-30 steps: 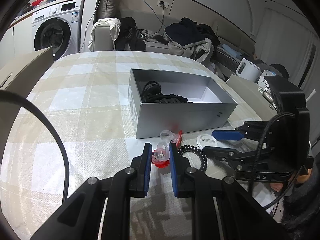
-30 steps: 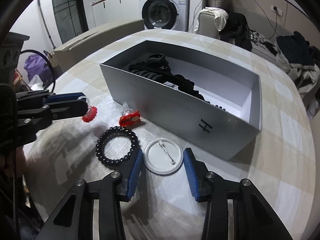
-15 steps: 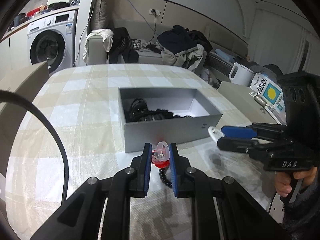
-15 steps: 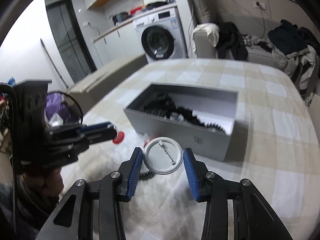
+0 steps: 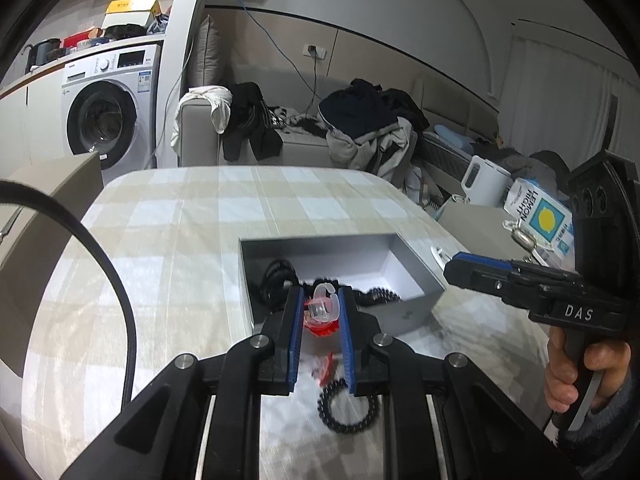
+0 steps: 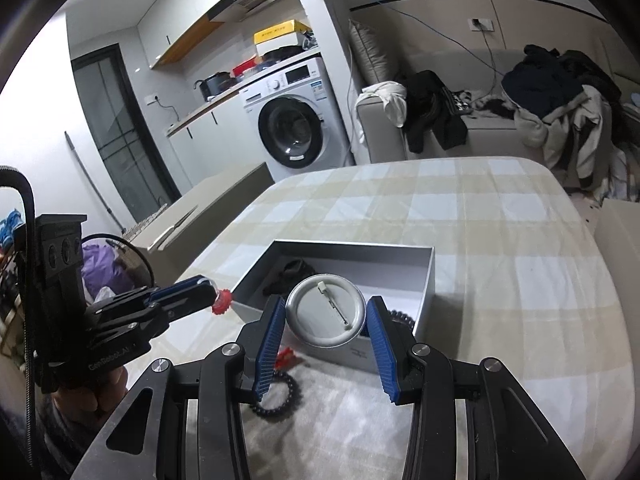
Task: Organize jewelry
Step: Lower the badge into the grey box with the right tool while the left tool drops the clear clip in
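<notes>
My left gripper point(image 5: 320, 312) is shut on a red and clear hair clip point(image 5: 322, 314), held in the air in front of the grey open box point(image 5: 420, 276). It also shows in the right wrist view point(image 6: 216, 300). My right gripper point(image 6: 326, 316) is shut on a round white pin badge point(image 6: 326, 310), held above the box's near wall point(image 6: 428, 280). The box holds black hair ties point(image 5: 280, 276). A black bead bracelet point(image 5: 348, 408) and a second red clip point(image 5: 326, 368) lie on the checked tablecloth below the grippers.
The checked table point(image 5: 180, 240) stretches behind and to the left of the box. A washing machine point(image 5: 108, 116) and a sofa with clothes point(image 5: 360, 124) stand beyond it. A white kettle point(image 5: 484, 180) stands at the right.
Both grippers have risen off the table with their items, the left with the red clip, the right with the badge. The box and bracelet now look smaller and lower.
</notes>
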Demonstrator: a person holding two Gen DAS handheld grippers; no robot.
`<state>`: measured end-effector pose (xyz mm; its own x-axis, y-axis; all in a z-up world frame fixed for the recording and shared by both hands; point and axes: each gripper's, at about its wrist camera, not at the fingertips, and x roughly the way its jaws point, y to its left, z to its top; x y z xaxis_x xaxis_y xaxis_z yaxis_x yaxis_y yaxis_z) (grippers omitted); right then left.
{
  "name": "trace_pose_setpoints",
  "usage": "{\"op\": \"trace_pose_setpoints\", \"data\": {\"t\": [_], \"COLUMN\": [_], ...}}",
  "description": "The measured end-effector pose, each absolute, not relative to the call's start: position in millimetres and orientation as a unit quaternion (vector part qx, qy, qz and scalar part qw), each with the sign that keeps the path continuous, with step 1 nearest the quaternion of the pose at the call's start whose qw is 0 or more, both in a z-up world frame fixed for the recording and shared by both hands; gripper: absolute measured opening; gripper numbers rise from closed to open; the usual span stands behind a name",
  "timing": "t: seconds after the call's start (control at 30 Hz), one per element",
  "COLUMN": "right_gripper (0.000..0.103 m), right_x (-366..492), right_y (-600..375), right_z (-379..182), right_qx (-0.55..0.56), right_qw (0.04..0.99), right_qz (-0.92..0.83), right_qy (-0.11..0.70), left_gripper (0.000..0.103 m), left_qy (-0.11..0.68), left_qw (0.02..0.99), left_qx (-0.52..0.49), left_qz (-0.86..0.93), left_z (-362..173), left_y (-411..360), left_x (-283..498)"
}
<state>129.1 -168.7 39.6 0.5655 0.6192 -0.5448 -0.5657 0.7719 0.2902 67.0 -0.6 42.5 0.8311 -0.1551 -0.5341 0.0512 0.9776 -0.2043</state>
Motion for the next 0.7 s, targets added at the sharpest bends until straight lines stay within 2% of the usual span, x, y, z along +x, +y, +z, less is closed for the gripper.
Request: {"op": "trace_pose_setpoints", "data": {"t": [0.7], "right_gripper": [0.041], "right_x": [156], "right_y": [-168], "right_z": [41], "right_qx": [0.060], "right_qw": [0.886], "right_qz": [0.328], "right_qy": [0.321], "left_gripper": [0.012], "left_qy": [0.295], "left_qw": [0.950], "left_qx": [-0.088], "left_qz": [-0.048], "left_z": [38], "left_y": [-1], "left_x": [99]}}
